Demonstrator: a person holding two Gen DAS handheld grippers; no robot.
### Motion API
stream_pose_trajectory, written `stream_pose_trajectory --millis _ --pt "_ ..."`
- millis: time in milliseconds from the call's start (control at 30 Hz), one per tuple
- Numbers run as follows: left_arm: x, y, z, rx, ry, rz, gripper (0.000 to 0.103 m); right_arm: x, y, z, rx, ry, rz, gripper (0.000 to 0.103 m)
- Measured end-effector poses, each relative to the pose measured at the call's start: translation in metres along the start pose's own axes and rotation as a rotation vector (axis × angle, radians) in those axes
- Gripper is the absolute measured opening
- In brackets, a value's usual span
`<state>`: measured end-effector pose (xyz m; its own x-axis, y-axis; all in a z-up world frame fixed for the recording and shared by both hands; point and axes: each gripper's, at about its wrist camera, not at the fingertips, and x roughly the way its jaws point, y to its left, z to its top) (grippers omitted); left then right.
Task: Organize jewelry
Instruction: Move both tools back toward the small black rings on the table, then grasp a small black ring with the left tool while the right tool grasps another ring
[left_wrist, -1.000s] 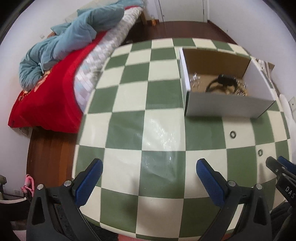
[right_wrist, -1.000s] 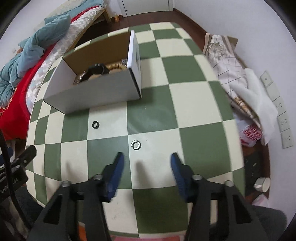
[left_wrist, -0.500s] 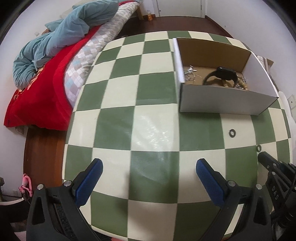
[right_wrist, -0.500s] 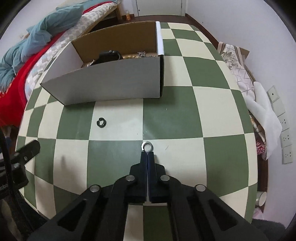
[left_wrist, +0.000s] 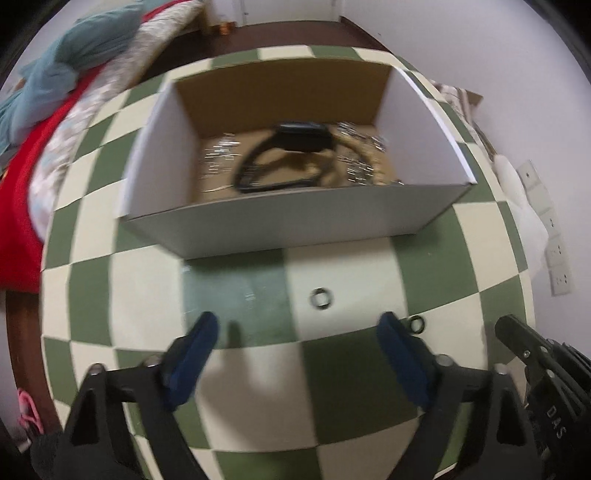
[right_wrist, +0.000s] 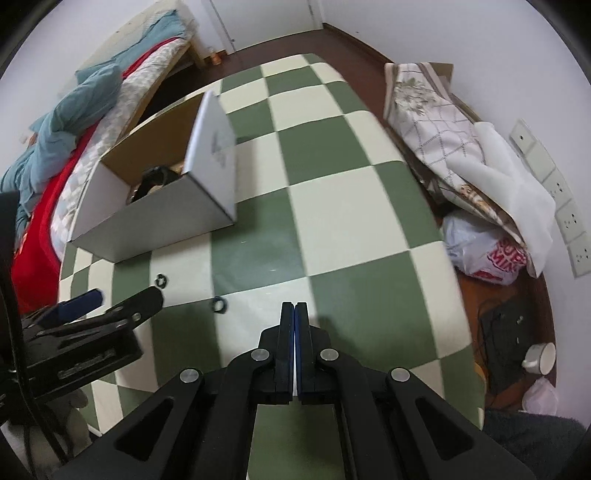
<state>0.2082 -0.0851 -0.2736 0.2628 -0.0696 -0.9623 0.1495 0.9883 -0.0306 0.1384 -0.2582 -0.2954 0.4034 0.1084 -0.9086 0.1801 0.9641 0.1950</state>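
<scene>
The left gripper (left_wrist: 297, 334) has swung in toward the cardboard box (left_wrist: 295, 221), which half a second ago lay off to its right and now sits straight ahead, so a ring pickup looks next. It is spread wide and empty, one ring (left_wrist: 320, 297) just ahead between its fingers, another ring (left_wrist: 417, 324) beside its right fingertip. The right gripper (right_wrist: 294, 306), pressed closed, has pulled right of the ring (right_wrist: 219, 305) it was nosing; nothing shows between its pads.

box (left_wrist: 295, 225) wall ahead, open tablecloth (right_wrist: 351, 206) rightward

Left claw (left_wrist: 295, 334) wide open above checkered surface (left_wrist: 351, 369); two rings (left_wrist: 320, 297) near white box (left_wrist: 295, 225).
</scene>
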Motion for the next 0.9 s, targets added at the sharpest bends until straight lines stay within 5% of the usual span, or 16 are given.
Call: stream_pose_trajectory --millis 67,233,467,633,900 --pt "0.008 -0.007 0.002 0.022 0.02 0.003 0.048 0.0 -0.005 0.0 0.013 -0.003 -0.005 0.0" --pt "0.008 -0.009 0.004 0.03 0.002 -0.006 0.008 0.0 -0.013 0.003 0.037 -0.008 -0.011 0.0" --pt "0.0 0.011 -0.005 -0.023 -0.006 -0.021 0.002 0.0 -0.007 0.005 0.039 -0.004 0.022 0.002" --pt "-0.011 0.042 -0.018 -0.084 -0.018 -0.017 0.002 0.01 0.018 0.005 -0.019 0.035 0.128 0.031" --pt "-0.022 0.079 -0.026 -0.14 -0.005 0.011 0.003 0.037 0.072 -0.004 -0.172 0.048 0.075 0.031"
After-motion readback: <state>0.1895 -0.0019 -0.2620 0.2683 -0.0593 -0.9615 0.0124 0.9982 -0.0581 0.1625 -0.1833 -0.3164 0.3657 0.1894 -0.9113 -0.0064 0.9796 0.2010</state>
